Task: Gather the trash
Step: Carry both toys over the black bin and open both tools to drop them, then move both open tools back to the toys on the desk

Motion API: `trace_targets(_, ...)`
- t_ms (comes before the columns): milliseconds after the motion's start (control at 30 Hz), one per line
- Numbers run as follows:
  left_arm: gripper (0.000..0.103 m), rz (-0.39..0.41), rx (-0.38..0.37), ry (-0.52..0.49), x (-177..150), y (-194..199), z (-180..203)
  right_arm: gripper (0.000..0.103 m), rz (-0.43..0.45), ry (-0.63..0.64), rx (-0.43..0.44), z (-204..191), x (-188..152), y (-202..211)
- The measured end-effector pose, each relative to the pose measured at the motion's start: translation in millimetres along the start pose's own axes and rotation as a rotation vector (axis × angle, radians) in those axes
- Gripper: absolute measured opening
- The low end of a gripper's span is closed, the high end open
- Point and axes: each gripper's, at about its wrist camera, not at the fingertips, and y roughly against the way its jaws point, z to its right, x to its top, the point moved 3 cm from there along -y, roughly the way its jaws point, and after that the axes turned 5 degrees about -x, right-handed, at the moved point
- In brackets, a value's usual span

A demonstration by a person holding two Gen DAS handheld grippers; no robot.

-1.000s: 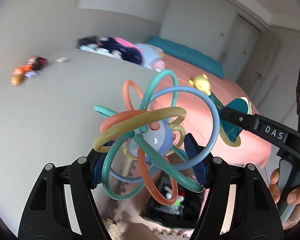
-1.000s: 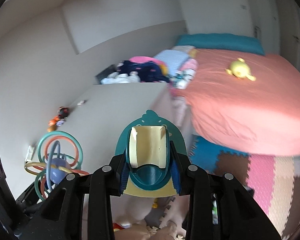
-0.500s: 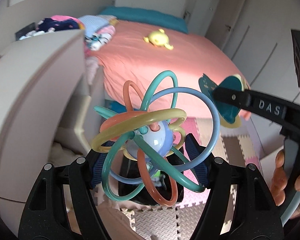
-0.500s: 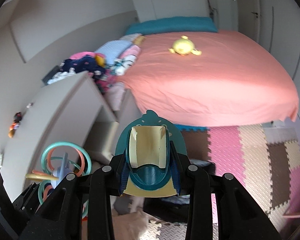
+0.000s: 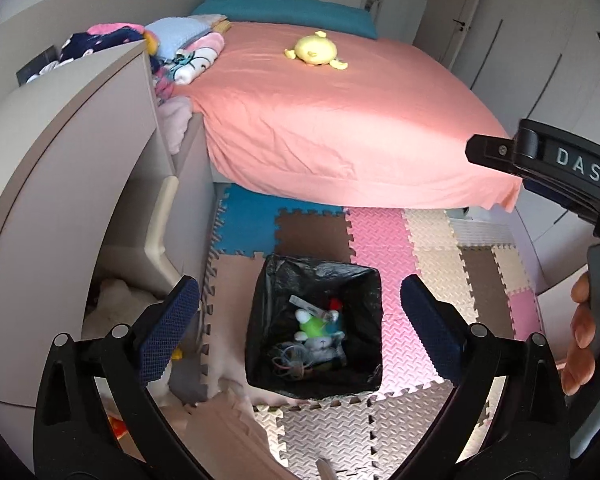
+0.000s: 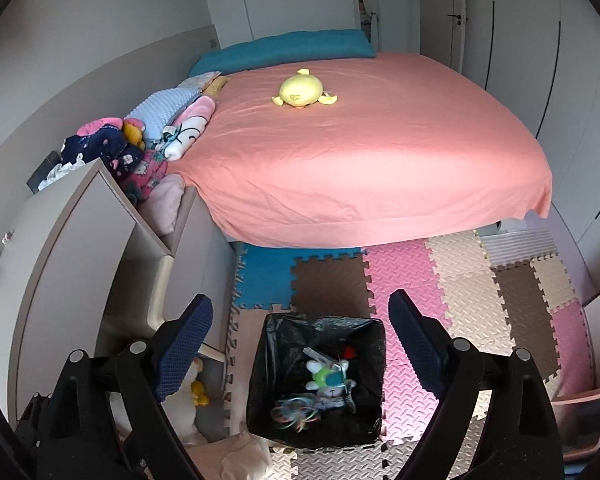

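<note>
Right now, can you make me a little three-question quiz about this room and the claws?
1. True or false: the left claw is open and holds nothing.
2. What lies on the pink bed? A) yellow plush toy B) red ball C) book
3. Fill in: the trash bin on the foam mat is lined with a ____ bag.

Key: 1 true; 2 A, the yellow plush toy; 3 black. The right claw is open too.

Coral-sheeted bed, coloured foam floor mats, beige cabinet, pale wardrobe doors
</note>
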Motion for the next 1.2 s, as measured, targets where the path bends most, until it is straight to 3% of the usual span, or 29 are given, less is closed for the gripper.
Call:
trace_targets(467, 0.097, 0.024, -0.015, 0.041, 5, 14, -15, 0.090, 0.005, 0.056, 0.056, -34, 4, 12)
trace_targets(667, 0.097, 0.055, -0.003, 0.047, 14, 37, -32, 0.090, 0.036, 0.092, 0.103, -64, 14, 29)
trace_targets(1000, 0.097, 0.148, 0.088, 0.147, 32, 101, -111, 0.090, 0.081, 0.236, 0.247, -165, 22, 66)
trace_targets(1200, 0.097, 0.207, 0.192, 0.225, 31, 141, -177, 0.090, 0.094, 0.348, 0.339, -245, 22, 79)
